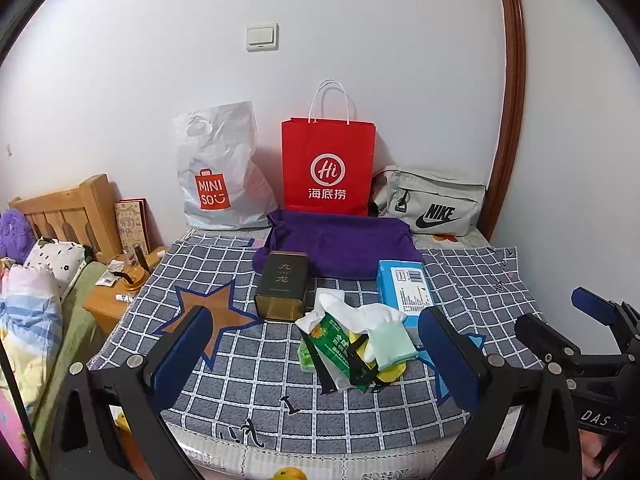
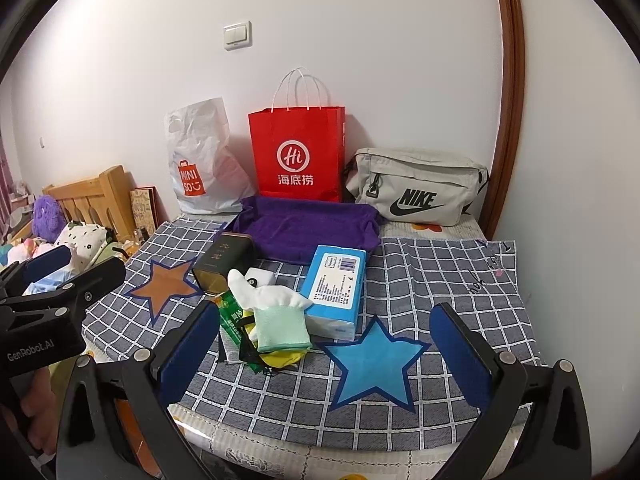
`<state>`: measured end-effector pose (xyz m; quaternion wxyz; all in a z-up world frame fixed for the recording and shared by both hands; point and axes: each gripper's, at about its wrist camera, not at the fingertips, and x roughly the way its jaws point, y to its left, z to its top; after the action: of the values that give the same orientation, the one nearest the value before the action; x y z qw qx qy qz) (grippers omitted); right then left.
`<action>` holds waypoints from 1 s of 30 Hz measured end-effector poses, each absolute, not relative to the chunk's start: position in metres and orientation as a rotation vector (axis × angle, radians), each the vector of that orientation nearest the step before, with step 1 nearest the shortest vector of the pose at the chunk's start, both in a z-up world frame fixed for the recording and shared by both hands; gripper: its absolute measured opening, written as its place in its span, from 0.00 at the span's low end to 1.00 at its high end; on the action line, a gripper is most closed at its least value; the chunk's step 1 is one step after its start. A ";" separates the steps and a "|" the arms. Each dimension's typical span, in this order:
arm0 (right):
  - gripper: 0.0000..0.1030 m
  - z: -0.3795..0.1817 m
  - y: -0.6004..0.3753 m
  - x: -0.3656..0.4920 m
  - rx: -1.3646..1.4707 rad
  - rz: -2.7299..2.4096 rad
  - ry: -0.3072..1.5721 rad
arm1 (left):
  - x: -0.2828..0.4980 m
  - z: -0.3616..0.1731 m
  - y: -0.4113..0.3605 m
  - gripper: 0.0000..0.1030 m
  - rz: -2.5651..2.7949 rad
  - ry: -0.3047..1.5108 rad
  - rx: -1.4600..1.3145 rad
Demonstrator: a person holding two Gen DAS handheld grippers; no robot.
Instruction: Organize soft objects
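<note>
- Since nothing sits between either pair of fingers, taken as the start of the job: left gripper spread wide and empty, hovering short of the table's near edge; right gripper likewise wide and empty, out over the blue star.
- Soft things heaped near mid-cloth: white sock with pale green cuff draped on top, yellow sock half buried beneath, green packet and black strap tangled in. Piled loosely, presumably dumped for sorting.
- Tissue pack just right of the heap, touching it; soft too, so likely part of the job.
- Dark tin behind-left of the heap, beside the brown star; rigid, probably a decoy to be left alone.
- Purple towel spread flat at the back, edges raised a little like a tray; perhaps laid out as the drop zone, though that is a guess.
- Along the wall, upright and leaning: white plastic bag, red paper bag, grey pouch. Mouths facing up, possibly as containers.
- Checked cloth covering the table, stars likely markers.
- Small white item behind the sock in the right view, too hidden to name.
- Judged best first pick: the white sock, being topmost and free.
</note>
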<state>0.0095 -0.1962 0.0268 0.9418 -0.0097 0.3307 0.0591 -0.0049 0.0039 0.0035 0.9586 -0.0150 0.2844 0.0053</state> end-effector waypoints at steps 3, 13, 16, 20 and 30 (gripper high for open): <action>1.00 0.026 -0.197 0.010 -0.019 0.121 0.675 | -0.004 0.004 0.004 1.00 0.011 0.577 -0.029; 1.00 0.026 -0.196 0.008 -0.022 0.119 0.673 | -0.004 0.001 0.004 1.00 0.025 0.573 -0.017; 1.00 0.026 -0.196 0.008 -0.022 0.121 0.674 | -0.004 0.001 0.004 1.00 0.026 0.572 -0.018; 1.00 0.027 -0.195 0.008 -0.022 0.123 0.673 | -0.004 0.001 0.005 1.00 0.029 0.572 -0.021; 1.00 0.027 -0.195 0.007 -0.021 0.123 0.672 | -0.004 0.001 0.007 1.00 0.031 0.569 -0.021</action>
<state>0.0068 -0.1946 0.0273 0.9422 -0.0102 0.3293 0.0604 -0.0040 0.0073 0.0014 0.9596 -0.0101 0.2806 0.0152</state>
